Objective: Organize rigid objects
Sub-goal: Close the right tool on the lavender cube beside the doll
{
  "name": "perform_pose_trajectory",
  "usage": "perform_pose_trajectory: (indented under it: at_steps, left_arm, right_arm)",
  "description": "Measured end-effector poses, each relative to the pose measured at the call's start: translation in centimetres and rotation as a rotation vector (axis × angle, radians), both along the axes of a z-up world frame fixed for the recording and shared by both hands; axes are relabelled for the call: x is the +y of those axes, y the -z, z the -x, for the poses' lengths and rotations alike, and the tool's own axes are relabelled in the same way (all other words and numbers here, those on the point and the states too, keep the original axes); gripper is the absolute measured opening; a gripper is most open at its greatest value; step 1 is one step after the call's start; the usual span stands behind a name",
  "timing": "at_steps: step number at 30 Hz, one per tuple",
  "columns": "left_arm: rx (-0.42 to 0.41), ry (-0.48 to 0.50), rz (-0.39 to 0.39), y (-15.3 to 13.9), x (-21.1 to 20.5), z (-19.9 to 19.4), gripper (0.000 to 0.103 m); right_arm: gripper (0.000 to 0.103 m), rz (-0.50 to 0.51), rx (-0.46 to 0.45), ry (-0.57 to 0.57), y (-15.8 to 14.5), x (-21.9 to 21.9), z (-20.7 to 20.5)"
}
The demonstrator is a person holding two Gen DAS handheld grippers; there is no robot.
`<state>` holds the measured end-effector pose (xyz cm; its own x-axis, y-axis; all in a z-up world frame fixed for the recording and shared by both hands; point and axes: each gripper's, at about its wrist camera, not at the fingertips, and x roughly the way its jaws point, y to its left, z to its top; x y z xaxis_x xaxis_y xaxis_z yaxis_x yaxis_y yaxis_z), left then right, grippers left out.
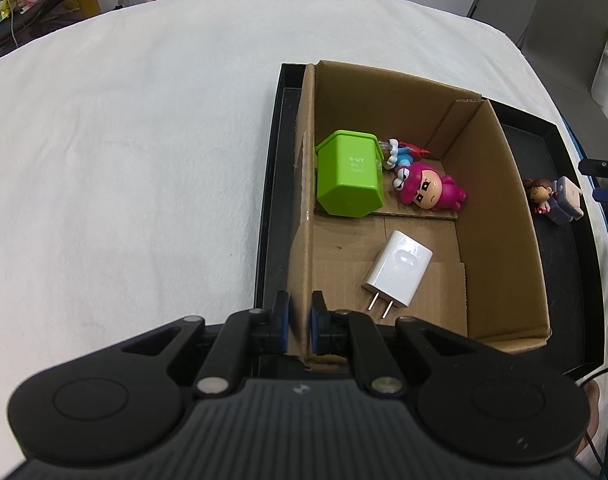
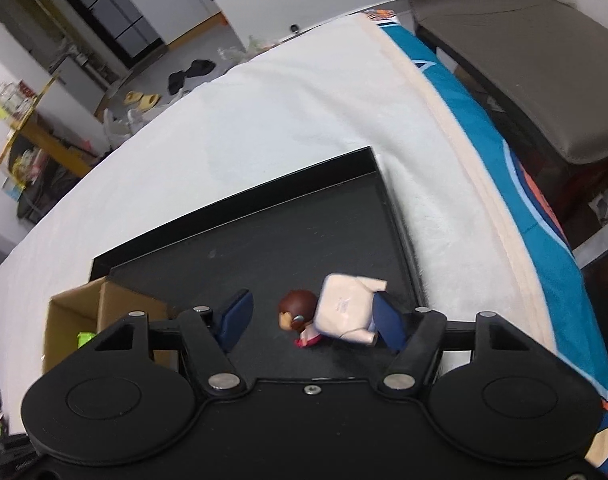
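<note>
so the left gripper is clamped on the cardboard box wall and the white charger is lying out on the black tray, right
Not quite. The left gripper is clamped on the cardboard box wall, but the white charger lies inside the box, not out on the black tray. The left wrist view shows it.

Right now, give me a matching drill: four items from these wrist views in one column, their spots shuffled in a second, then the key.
Items:
1. green bin
2. white charger
3. brown-haired figurine
4. left gripper

Places:
A. on the black tray, outside the box, between the right gripper's fingers
B. clamped on the cardboard box wall
C. near half of the box floor, prongs toward the camera
D. lying on its side in the far half of the box

Pairs: 1-D, 2-C, 3-A, 4-B
</note>
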<state>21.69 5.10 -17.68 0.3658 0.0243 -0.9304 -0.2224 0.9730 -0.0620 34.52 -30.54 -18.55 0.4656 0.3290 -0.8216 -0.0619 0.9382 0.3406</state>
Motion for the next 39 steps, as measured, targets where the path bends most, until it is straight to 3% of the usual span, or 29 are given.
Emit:
perform_pose_trajectory:
  at_steps: [6, 14, 18, 31, 39]
  left_arm:
    - [-0.002, 0.0, 0.002, 0.1, 0.1, 0.1, 0.009]
    - [0.0, 0.004, 0.0, 0.2, 0.1, 0.1, 0.009]
    - [-0.001, 0.003, -0.002, 0.1, 0.0, 0.0, 0.009]
    - [0.003, 0.004, -0.001, 0.1, 0.1, 0.0, 0.009]
    - [0.006, 0.0, 0.004, 0.1, 0.2, 0.0, 0.009]
  right_arm:
    - [0.048, 0.011, -0.008, 0.033, 1.2, 0.3, -0.6]
    - [0.047, 0.1, -0.022, 0.027, 2.3, 1.0, -0.6]
    - [0.044, 0.125, 0.026, 0.013, 3.8, 1.2, -0.7]
    - [0.041, 0.142, 0.062, -0.045, 3.0, 1.5, 0.5]
    - [0.042, 0.226, 0.096, -0.154, 2.6, 2.8, 2.0]
